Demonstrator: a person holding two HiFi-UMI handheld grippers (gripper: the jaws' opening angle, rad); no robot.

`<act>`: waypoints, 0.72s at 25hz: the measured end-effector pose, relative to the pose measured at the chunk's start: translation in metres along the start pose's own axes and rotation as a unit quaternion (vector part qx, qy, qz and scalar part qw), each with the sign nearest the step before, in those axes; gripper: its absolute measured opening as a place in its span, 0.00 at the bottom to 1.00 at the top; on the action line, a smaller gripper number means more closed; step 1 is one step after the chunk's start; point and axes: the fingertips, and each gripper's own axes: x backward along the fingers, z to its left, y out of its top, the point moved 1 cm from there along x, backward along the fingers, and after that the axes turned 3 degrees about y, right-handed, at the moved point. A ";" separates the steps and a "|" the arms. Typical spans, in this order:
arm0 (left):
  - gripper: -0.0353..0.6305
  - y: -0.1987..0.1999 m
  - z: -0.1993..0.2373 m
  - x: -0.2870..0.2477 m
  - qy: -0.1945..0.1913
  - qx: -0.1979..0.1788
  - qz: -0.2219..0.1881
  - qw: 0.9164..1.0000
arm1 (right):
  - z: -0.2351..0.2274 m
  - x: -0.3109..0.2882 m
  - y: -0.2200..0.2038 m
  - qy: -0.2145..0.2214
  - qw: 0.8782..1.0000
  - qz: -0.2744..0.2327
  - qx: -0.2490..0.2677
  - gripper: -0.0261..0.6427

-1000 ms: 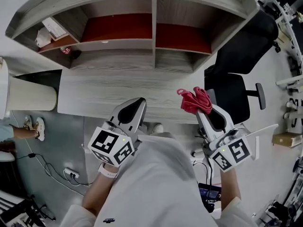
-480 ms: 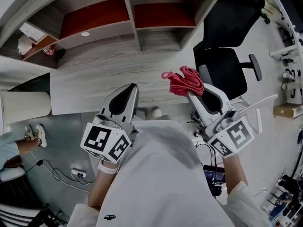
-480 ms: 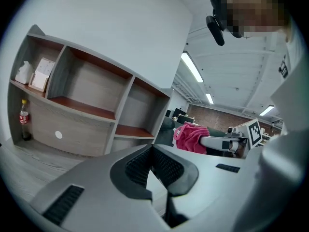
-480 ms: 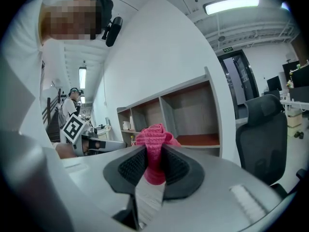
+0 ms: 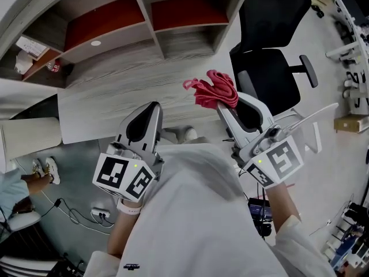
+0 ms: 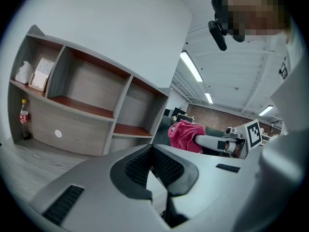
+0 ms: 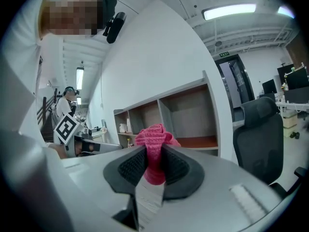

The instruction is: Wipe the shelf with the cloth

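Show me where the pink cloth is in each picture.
Head view: pink cloth upper middle, at the right gripper's tip.
Left gripper view: pink cloth right of centre, beyond the shelf's right end.
Right gripper view: pink cloth dead centre, pinched between the jaws.
Shared landmark: the shelf with red boards.

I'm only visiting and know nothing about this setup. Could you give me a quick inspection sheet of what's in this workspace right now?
Surface: grey wood-grain desk, bare where visible.
Job's things: pink cloth held in the air, not touching the shelf; wiping not yet begun.
Clutter: small bottle and boxes at the shelf's left end.
Grippers: left hand-held gripper shut and empty; right hand-held gripper shut on the cloth.
Cables: loose cables on the floor at left.
Surroundings: black office chair at right; another person's shoes at left.
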 end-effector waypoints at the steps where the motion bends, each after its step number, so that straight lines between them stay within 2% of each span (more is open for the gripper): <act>1: 0.06 0.001 0.000 0.000 -0.001 0.000 -0.001 1.000 | 0.001 -0.003 0.006 0.001 1.000 0.001 0.006 0.17; 13: 0.06 0.002 -0.006 -0.003 0.004 0.005 -0.004 1.000 | 0.003 -0.007 0.004 0.004 1.000 0.008 -0.001 0.17; 18: 0.06 -0.004 -0.013 -0.003 -0.004 0.005 0.003 1.000 | 0.002 0.000 0.003 -0.008 1.000 0.009 -0.004 0.17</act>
